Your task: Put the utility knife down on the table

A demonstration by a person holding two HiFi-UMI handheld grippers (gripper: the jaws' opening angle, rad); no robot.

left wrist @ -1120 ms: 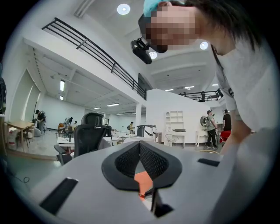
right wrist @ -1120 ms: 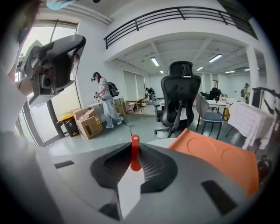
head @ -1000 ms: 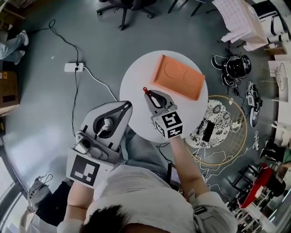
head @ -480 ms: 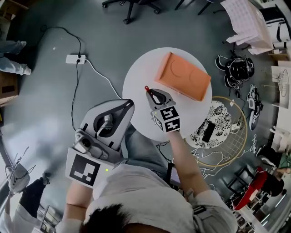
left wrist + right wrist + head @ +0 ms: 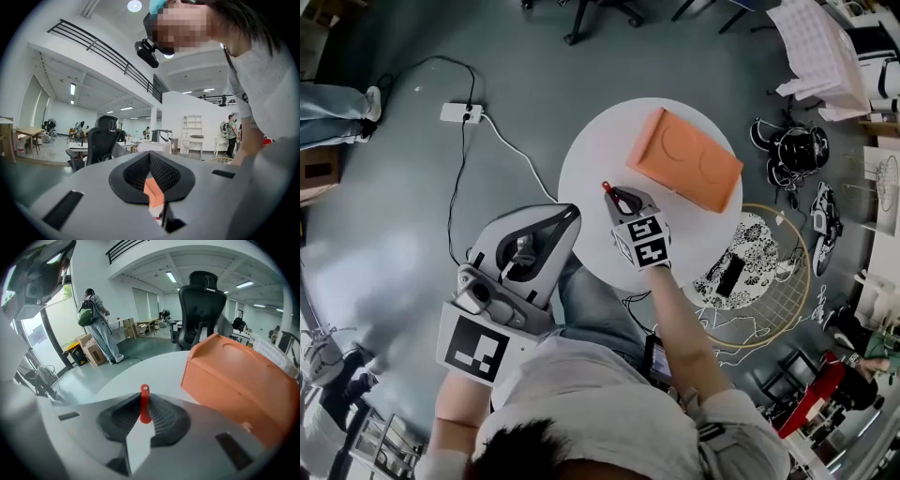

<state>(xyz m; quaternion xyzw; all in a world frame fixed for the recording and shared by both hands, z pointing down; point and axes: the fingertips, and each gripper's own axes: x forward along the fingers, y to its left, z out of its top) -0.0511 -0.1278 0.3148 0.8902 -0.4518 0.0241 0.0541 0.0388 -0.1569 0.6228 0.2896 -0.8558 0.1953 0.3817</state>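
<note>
Head view, centre of frame: the right tongs (image 5: 617, 194) were clamped on the utility knife (image 5: 605, 187), of which only a red end showed, projecting beyond the jaw tips toward the upper left of the frame. The knife's long axis appeared to run in line with the tongs. It hung over the round white surface (image 5: 591, 159), just beside the lower-left edge of the orange box (image 5: 686, 159) and apart from it. Whether the red end touched the surface could not be told. The drop to the surface lay straight beneath the jaws, so the set-down probably called for lowering and then parting the jaws. The left tongs (image 5: 570, 212), at lower left off the rim of the surface, had their jaws drawn together on nothing and lay farther from the knife.
</note>
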